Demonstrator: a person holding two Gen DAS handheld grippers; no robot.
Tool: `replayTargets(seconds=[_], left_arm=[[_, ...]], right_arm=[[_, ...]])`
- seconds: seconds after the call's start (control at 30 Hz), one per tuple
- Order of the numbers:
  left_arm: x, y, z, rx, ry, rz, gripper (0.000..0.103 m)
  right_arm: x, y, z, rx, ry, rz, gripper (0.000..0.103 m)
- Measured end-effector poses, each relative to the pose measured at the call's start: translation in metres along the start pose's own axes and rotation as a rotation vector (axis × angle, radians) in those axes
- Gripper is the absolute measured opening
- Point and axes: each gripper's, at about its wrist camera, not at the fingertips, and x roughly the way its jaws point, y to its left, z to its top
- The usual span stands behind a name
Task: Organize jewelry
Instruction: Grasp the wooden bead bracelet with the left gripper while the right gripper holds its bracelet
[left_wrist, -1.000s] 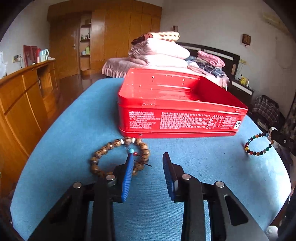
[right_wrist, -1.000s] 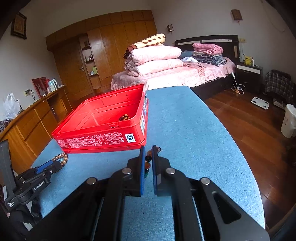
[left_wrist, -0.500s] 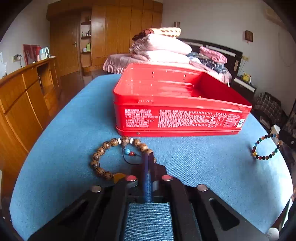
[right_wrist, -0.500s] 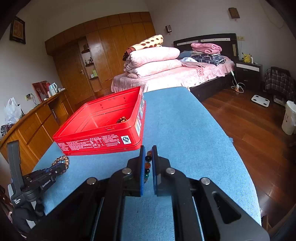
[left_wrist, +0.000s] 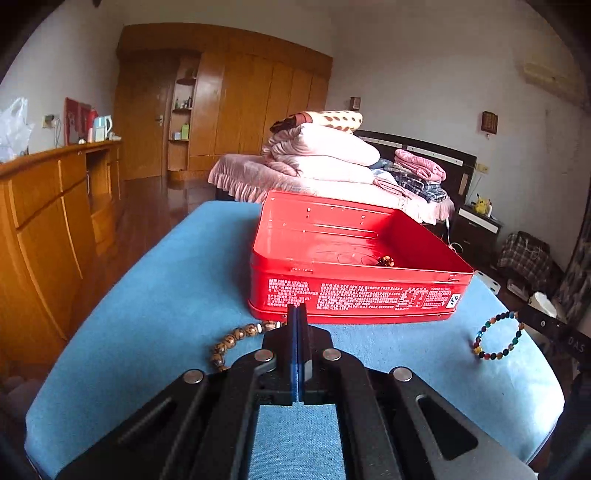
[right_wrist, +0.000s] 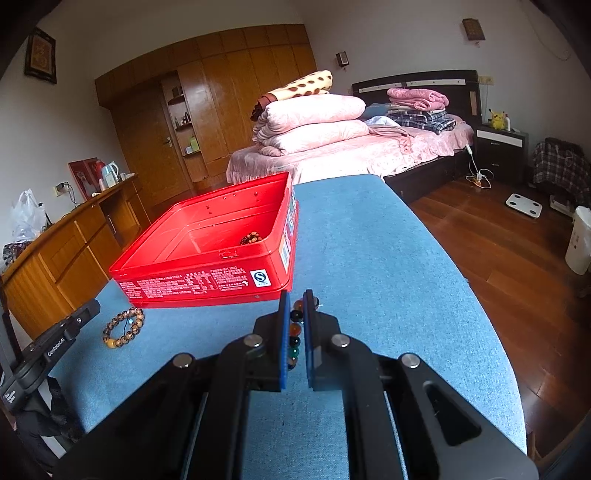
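Fingers (left_wrist: 291, 332) of the left gripper (left_wrist: 296, 308) are pressed flat together with no gap between the blue pads. The brown wooden bracelet (left_wrist: 240, 334) curls out from just beside them toward 8 o'clock, and I cannot tell whether they catch its cord or only hide part of it. In the right wrist view the whole loop appears to lie flat on the blue tabletop (left_wrist: 155, 314). My right gripper (right_wrist: 295, 295) is clamped on the multicoloured bracelet (right_wrist: 294, 328), whose beads sit in a row in the narrow slot between the pads. In the left view that loop shows at 3 o'clock, low over the tabletop. An open red tin (left_wrist: 354, 291) stands on the tabletop at 12 o'clock from the left fingertips and 11 o'clock from the right. A small beaded piece (left_wrist: 385, 261) rests on its floor near the right-hand wall. Beyond the tabletop, at 12 o'clock, is a bed (right_wrist: 369, 155) stacked with folded pink quilts.
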Motion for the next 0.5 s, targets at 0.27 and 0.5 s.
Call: replayTargets(seconds=[0.27,0.5], left_arm=[[0.027,-0.011,-0.008,0.015,0.116,-0.007,0.031],[0.059,-0.016,-0.013,0.028,0.296,0.028,0.034]], right_arm=[[0.0,0.002,0.0,0.002,0.001,0.008,0.006],[-0.002,-0.005,0.002,0.021,-0.001,0.023,0.006]])
